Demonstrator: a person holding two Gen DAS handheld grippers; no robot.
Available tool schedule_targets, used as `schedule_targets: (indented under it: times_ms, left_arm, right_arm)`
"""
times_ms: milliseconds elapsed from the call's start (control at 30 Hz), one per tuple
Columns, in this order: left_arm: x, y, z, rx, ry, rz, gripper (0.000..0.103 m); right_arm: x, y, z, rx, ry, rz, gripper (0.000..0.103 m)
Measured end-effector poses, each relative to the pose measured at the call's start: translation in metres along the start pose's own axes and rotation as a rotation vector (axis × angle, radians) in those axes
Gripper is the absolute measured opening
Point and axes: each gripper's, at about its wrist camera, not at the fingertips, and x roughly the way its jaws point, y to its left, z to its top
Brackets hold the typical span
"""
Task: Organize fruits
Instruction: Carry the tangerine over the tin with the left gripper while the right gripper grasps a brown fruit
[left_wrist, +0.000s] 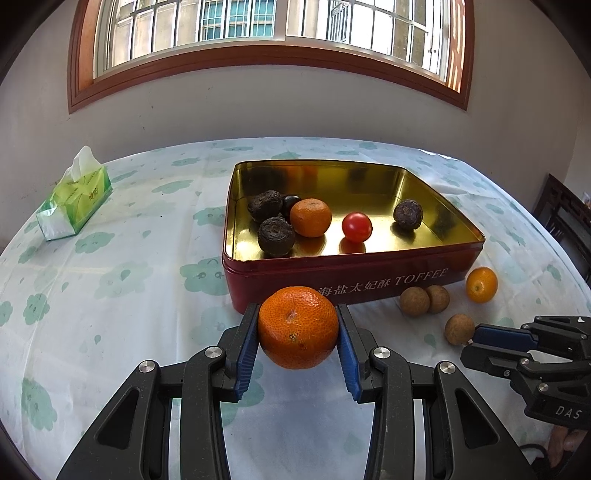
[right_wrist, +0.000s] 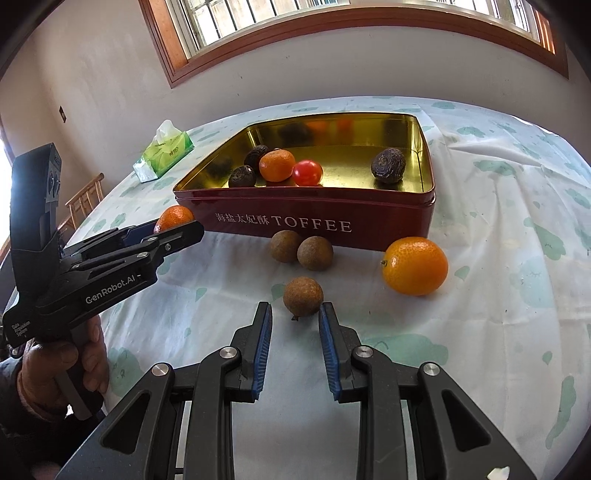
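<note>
My left gripper (left_wrist: 298, 325) is shut on a mandarin orange (left_wrist: 297, 327) and holds it just in front of the red toffee tin (left_wrist: 351, 273). The tin holds three dark wrinkled fruits, an orange (left_wrist: 310, 217) and a red tomato (left_wrist: 356, 226). My right gripper (right_wrist: 295, 317) is open, its fingertips on either side of a brown longan (right_wrist: 303, 296) on the cloth. Two more longans (right_wrist: 301, 251) and a kumquat (right_wrist: 414, 266) lie before the tin. The left gripper with its mandarin also shows in the right wrist view (right_wrist: 173, 225).
A green tissue pack (left_wrist: 75, 199) lies at the far left of the table. The flowered tablecloth (left_wrist: 110, 295) covers the table, which ends at a wall under a window. A dark wooden chair (left_wrist: 569, 225) stands at the right edge.
</note>
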Motion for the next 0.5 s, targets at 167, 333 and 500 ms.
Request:
schedule_targets:
  times_ms: [167, 333, 500]
  left_arm:
    - [0.001, 0.001, 0.0, -0.007, 0.003, -0.007, 0.041]
    - [0.003, 0.003, 0.0, -0.013, 0.012, -0.013, 0.041]
    - [0.004, 0.004, 0.0, -0.017, 0.018, -0.019, 0.041]
  right_arm:
    - [0.001, -0.002, 0.003, 0.012, -0.006, -0.026, 0.026]
    - [0.007, -0.002, 0.014, 0.007, -0.006, -0.062, 0.028]
    - [0.017, -0.009, 0.023, 0.021, 0.011, -0.066, 0.03]
